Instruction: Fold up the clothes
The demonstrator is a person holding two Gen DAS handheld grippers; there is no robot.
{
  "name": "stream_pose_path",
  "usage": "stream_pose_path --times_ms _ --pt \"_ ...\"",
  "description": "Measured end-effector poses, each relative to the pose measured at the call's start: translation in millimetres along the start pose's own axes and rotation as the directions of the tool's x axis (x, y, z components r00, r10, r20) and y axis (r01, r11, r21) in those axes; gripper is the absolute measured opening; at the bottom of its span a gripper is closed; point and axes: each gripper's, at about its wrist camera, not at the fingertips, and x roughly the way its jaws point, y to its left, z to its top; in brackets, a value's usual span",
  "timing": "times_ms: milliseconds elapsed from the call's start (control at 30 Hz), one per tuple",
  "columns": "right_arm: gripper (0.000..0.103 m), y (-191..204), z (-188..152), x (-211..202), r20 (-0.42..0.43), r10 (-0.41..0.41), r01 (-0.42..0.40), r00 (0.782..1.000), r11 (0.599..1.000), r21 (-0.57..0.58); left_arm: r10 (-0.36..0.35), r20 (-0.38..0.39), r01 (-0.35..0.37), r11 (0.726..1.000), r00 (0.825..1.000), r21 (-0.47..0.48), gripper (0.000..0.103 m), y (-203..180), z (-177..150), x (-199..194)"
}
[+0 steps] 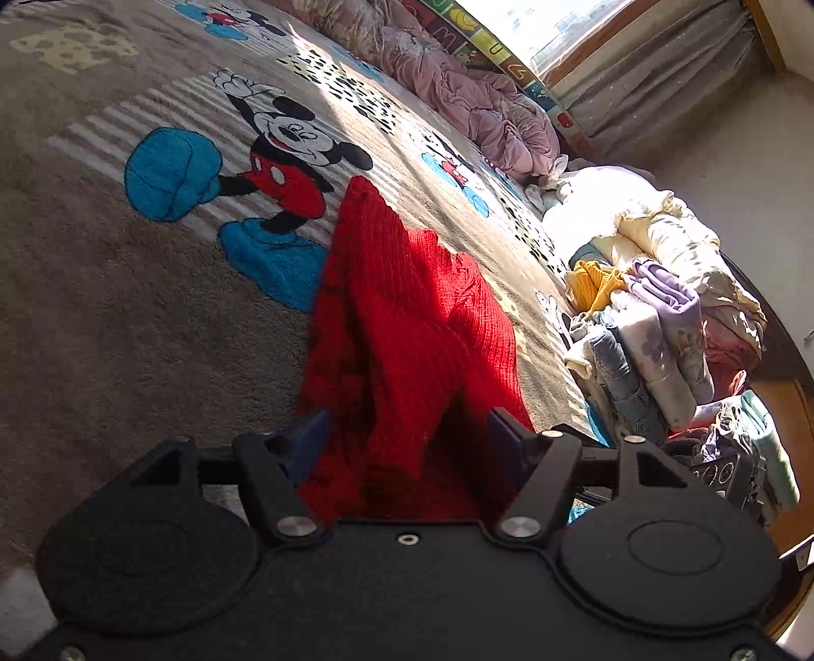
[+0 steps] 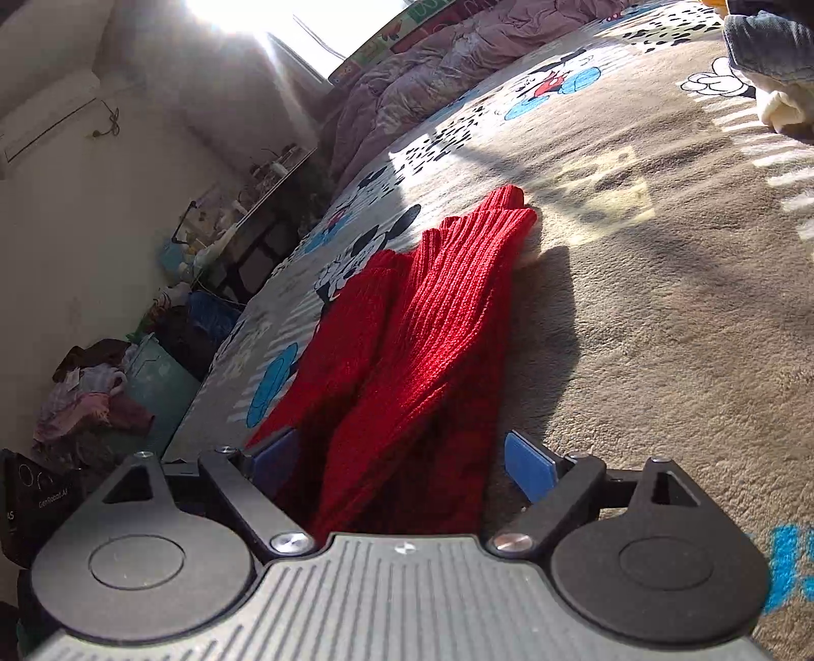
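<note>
Sunlit cartoon-mouse blanket (image 1: 102, 315) fills the left wrist view; the left gripper (image 1: 407, 437) stands open, the red ribbed sweater (image 1: 407, 315) running lengthwise away between its jaws. Right wrist view: the right gripper (image 2: 407, 457) gapes likewise, the sweater (image 2: 437, 315) stretching far from it.

Hard sunlight pours in from the window (image 1: 514, 30), blowing it out to white glare in both my views. It throws bright patches and deep shadows across the blanket (image 2: 636, 305). Fisheye bending curves the edges, with dark corners.
</note>
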Motion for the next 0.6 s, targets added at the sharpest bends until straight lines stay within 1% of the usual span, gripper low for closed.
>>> stream_pose_path --times_ms 33,67,133,167,233,267,300,333,367,400,433,467,533,567,600 --pt "0.087 11 -10 -12 0.029 -0.021 0.023 0.999 0.998 -0.062 0.023 0.004 -0.023 0.999 1.000 0.039 0.067 -4 -5 -2" --pt "0.087 22 -20 -19 0.034 -0.031 0.035 0.999 0.992 -0.123 0.055 0.003 -0.055 0.995 0.998 0.087 0.067 -7 -10 -2" --pt "0.087 43 -39 -32 0.045 -0.054 0.063 0.998 0.968 -0.241 0.118 -0.014 -0.114 0.981 0.993 0.154 0.067 -8 -22 3" --pt "0.087 50 -51 -33 0.034 -0.095 0.101 0.995 0.953 -0.287 0.133 -0.023 -0.127 0.977 0.991 0.172 0.067 -8 -29 6" --pt "0.081 56 -72 -26 0.015 -0.188 0.182 0.982 0.924 -0.335 0.166 -0.030 -0.157 0.966 0.986 0.208 0.067 -6 -43 13" --pt "0.068 56 -80 -17 0.000 -0.230 0.216 0.973 0.913 -0.347 0.189 -0.008 -0.182 0.957 0.982 0.227 0.059 -7 -49 15" --pt "0.067 54 -85 -10 0.012 -0.247 0.235 0.969 0.907 -0.350 0.207 0.014 -0.204 0.948 0.978 0.244 0.044 -8 -55 17" --pt "0.064 55 -85 -10 0.036 -0.236 0.234 0.971 0.911 -0.339 0.215 0.037 -0.217 0.941 0.976 0.261 0.033 -10 -58 15" --pt "0.046 55 -84 -9 0.061 -0.230 0.237 0.971 0.914 -0.330 0.219 0.063 -0.228 0.934 0.974 0.276 0.013 -15 -57 9" --pt "0.023 60 -82 -14 0.097 -0.249 0.268 0.963 0.904 -0.334 0.222 0.090 -0.239 0.927 0.971 0.290 0.011 -20 -56 3" --pt "0.020 64 -80 -19 0.134 -0.268 0.298 0.954 0.893 -0.338 0.224 0.116 -0.250 0.919 0.968 0.304 0.010 -25 -55 -3" --pt "0.020 69 -78 -24 0.168 -0.287 0.329 0.943 0.880 -0.344 0.230 0.131 -0.261 0.911 0.964 0.320 0.010 -29 -55 -6" --pt "0.020 80 -77 -34 0.211 -0.325 0.386 0.922 0.820 -0.422 0.256 0.111 -0.279 0.891 0.960 0.357 0.010 -28 -59 -1" --pt "0.020 80 -80 -33 0.214 -0.350 0.410 0.912 0.800 -0.438 0.270 0.101 -0.288 0.881 0.958 0.376 0.010 -28 -60 1" --pt "0.020 74 -84 -28 0.197 -0.372 0.421 0.907 0.792 -0.443 0.283 0.092 -0.296 0.870 0.955 0.395 0.010 -27 -62 4"
